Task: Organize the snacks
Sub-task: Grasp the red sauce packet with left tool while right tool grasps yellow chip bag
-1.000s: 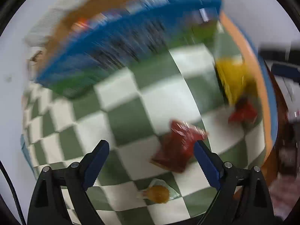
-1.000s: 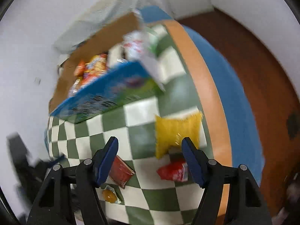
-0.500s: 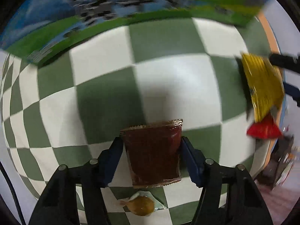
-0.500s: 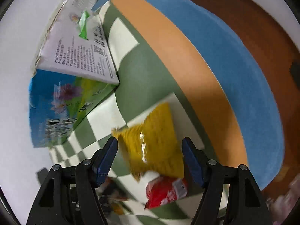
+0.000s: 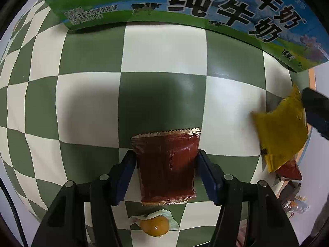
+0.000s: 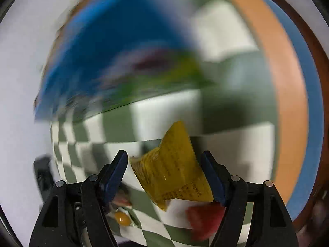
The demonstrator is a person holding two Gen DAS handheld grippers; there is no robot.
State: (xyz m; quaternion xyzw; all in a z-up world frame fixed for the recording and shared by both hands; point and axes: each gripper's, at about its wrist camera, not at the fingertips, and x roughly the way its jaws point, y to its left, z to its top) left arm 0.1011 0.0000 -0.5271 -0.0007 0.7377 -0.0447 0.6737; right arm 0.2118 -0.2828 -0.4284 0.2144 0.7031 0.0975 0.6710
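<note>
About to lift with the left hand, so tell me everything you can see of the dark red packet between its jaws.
The dark red packet is a flat, glossy foil-like sachet with crimped, serrated top and bottom edges. It lies flat on the checkered tablecloth, long side running away from the camera. The left gripper has just closed its jaws against both side edges. A small orange wrapped sweet lies just below it.

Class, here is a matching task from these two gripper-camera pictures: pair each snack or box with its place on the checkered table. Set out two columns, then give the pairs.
Things:
1. dark red packet
2. yellow packet
3. small orange sweet
4. blue and green milk box

Places:
A. standing on the cloth beyond both packets
B. between the fingers of the left hand-held gripper
C. lying loose on the checkered cloth, just below the dark red packet in the left view
D. between the fingers of the right hand-held gripper

Pairs: 1-B, 2-D, 3-C, 4-A
</note>
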